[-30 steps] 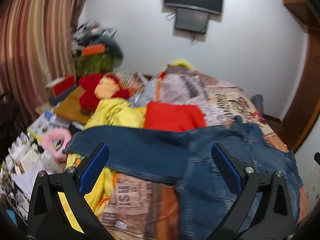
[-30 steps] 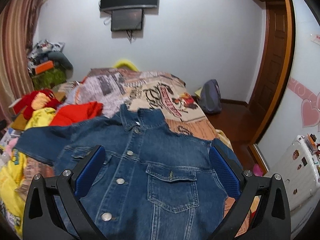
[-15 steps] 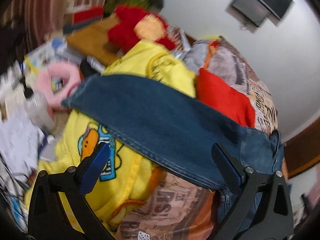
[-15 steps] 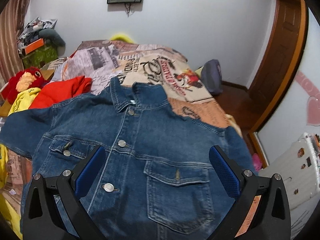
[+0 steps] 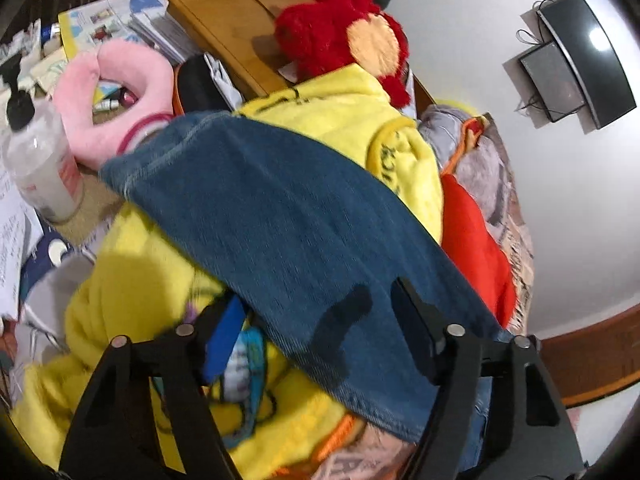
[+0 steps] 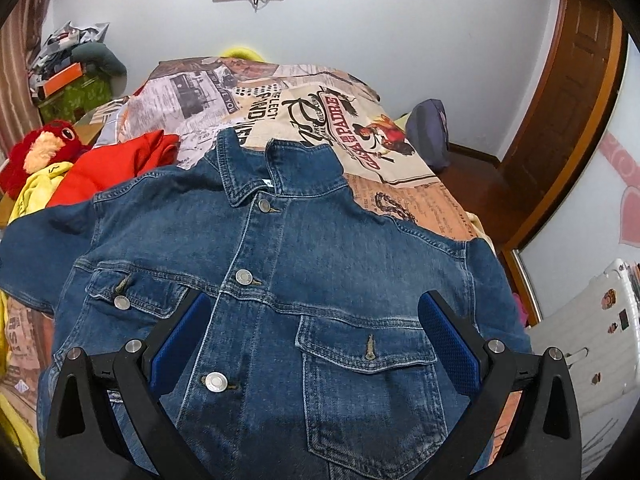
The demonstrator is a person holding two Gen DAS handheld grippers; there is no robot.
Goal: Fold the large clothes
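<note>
A blue denim jacket (image 6: 280, 264) lies face up and spread out on the bed, buttoned, collar towards the far wall. Its left sleeve (image 5: 272, 216) stretches across a yellow garment (image 5: 132, 292) in the left wrist view. My left gripper (image 5: 316, 328) is open, its jaws straddling the lower edge of that sleeve: one finger sits under the denim, the other above it. My right gripper (image 6: 316, 340) is open and empty, hovering over the jacket's chest, between the two breast pockets.
A newspaper-print bedspread (image 6: 320, 112) covers the bed. A red garment (image 6: 120, 164) and a red plush toy (image 5: 340, 32) lie to the left. A pink cushion (image 5: 116, 92), a bottle (image 5: 36, 156) and papers crowd the bedside. A wooden door (image 6: 576, 92) stands right.
My left gripper has dropped and swung left onto the sleeve, and its jaws have narrowed around the sleeve edge. My right gripper has lowered closer to the jacket's chest.
</note>
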